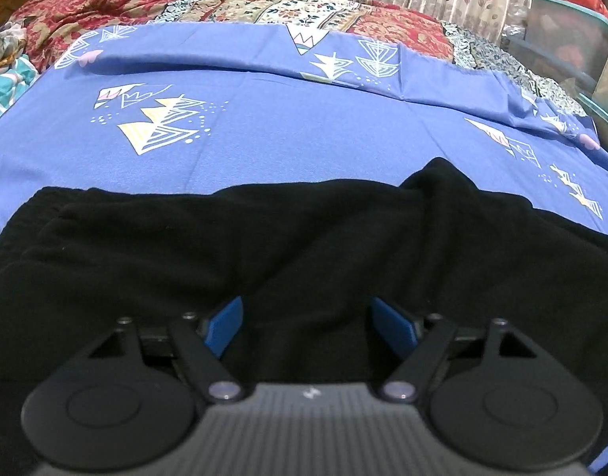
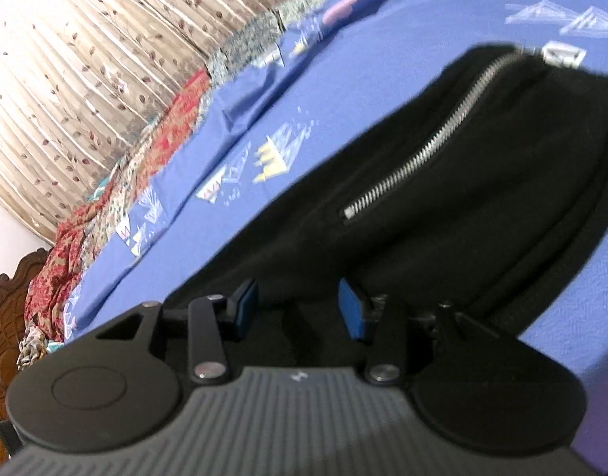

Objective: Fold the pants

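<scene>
The black pants point(image 1: 232, 246) lie on the blue patterned bedsheet point(image 1: 304, 127), filling the lower half of the left wrist view in a broad band with several layers stacked at the left edge and a small peak of cloth poking up right of centre. That layering suggests at least one fold is already in, though the pile is still lumpy and wrinkled, so I would judge the job partway done: more folding and some smoothing remain.

The left gripper point(image 1: 307, 327) sits at the bottom centre of its frame, jaws standing well apart, blue pads point(image 1: 226, 327) clear on either side. Black cloth lies directly under and between them, but I see nothing pinched; the pads do not press on the fabric.

In the right wrist view, which is tilted and a little blurred, the pants stretch from the lower centre up toward the upper right, with a silver zipper point(image 2: 427, 142) running diagonally across them. The right gripper point(image 2: 298, 307) is at the lower centre, its jaws partly parted, narrower than the left's. The dark cloth begins right at the fingertips and may run between them; whether the pads grip it I cannot tell. A leaf-print curtain point(image 2: 86, 79) fills the upper left there.
</scene>
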`<state>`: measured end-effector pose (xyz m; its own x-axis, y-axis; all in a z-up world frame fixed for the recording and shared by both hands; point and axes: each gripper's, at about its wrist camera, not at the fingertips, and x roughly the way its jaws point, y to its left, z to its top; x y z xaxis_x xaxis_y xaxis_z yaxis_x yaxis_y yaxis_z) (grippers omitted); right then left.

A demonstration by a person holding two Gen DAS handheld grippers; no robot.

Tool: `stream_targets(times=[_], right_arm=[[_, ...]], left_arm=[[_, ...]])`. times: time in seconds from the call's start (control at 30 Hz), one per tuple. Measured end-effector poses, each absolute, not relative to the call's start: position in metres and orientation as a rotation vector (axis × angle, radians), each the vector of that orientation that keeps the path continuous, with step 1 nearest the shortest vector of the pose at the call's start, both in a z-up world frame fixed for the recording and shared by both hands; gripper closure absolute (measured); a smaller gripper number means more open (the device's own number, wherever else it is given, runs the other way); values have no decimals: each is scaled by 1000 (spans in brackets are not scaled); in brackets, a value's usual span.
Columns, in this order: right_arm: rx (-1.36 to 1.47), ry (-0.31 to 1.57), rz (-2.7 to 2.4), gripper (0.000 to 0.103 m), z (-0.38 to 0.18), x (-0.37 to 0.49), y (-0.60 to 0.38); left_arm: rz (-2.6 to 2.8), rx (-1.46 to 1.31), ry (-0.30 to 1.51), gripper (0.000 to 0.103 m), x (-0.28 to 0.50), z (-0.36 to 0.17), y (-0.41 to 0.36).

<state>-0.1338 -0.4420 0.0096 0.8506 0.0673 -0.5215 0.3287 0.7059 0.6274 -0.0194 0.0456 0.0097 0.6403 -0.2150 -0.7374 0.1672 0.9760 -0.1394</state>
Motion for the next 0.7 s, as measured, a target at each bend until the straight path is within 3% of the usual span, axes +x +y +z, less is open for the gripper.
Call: stream_targets(times=[0.37,0.7], right_arm=[[799,381,-364,53,32,-190,-493],[979,349,-422,52,10,-219,-519]], left_arm=[[-218,-51,850,25,-19,9,43],[-208,-46,863,23,-17,11,41]])
